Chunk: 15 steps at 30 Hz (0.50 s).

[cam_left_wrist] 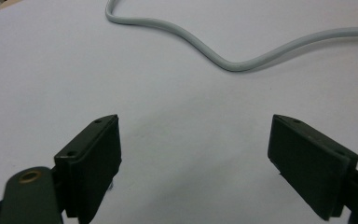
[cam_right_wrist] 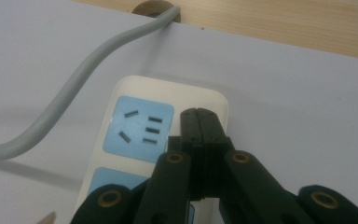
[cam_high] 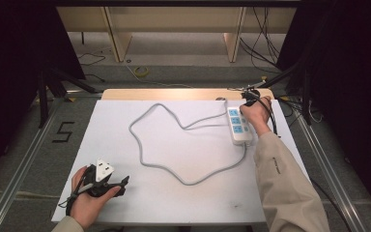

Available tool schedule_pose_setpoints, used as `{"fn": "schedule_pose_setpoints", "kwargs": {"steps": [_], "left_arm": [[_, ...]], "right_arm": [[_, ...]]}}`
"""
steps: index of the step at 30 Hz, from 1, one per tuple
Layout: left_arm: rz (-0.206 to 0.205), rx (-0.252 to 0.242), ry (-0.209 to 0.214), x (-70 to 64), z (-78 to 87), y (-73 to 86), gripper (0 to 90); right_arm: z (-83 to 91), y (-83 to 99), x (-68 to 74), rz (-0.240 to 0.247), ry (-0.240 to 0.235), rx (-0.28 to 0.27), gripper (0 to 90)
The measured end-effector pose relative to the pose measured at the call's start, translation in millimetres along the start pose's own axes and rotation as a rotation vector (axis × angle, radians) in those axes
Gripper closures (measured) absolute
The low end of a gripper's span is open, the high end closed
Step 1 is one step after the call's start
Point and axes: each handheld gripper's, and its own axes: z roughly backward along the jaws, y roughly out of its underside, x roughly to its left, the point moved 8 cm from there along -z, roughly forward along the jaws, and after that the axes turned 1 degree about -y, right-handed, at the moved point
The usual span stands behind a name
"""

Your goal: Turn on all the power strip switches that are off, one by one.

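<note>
A white power strip (cam_high: 239,127) with blue socket faces lies at the right of the white sheet (cam_high: 125,125). Its grey cable (cam_high: 145,159) loops across the middle of the sheet. My right gripper (cam_high: 246,102) is at the strip's far end. In the right gripper view its jaws are pressed together, and the right gripper (cam_right_wrist: 200,115) rests over the power strip (cam_right_wrist: 135,93) beside a blue socket (cam_right_wrist: 140,128). My left gripper (cam_high: 121,186) sits at the near left, held low over the sheet. The left gripper (cam_left_wrist: 196,144) stands wide open with nothing between its jaws, and the grey cable (cam_left_wrist: 233,63) runs beyond it.
The cable goes into a hole (cam_right_wrist: 156,7) in the bare wooden strip (cam_high: 174,94) behind the sheet. Metal rails (cam_high: 24,159) run along both sides of the table. Loose black cables (cam_high: 290,104) hang off the far right corner. A "5" mark (cam_high: 63,131) is on the floor at left.
</note>
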Motion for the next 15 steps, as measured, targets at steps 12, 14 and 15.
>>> {"fn": "schedule_pose_setpoints", "kwargs": {"steps": [12, 14, 15], "left_arm": [[0.001, -0.004, -0.006, 2.1, 2.5, 1.3, 17.1], [0.003, -0.001, -0.004, 2.0, 2.1, 1.5, 17.2], [0.004, -0.003, -0.004, 1.9, 1.8, 1.2, 17.2]], "right_arm": [[-0.6, 0.5, 0.7, 0.003, 0.002, -0.007, 90.0], [0.1, 0.1, -1.8, 0.02, 0.024, -0.006, 90.0], [0.2, 0.2, -2.6, 0.015, 0.014, -0.007, 90.0]]}}
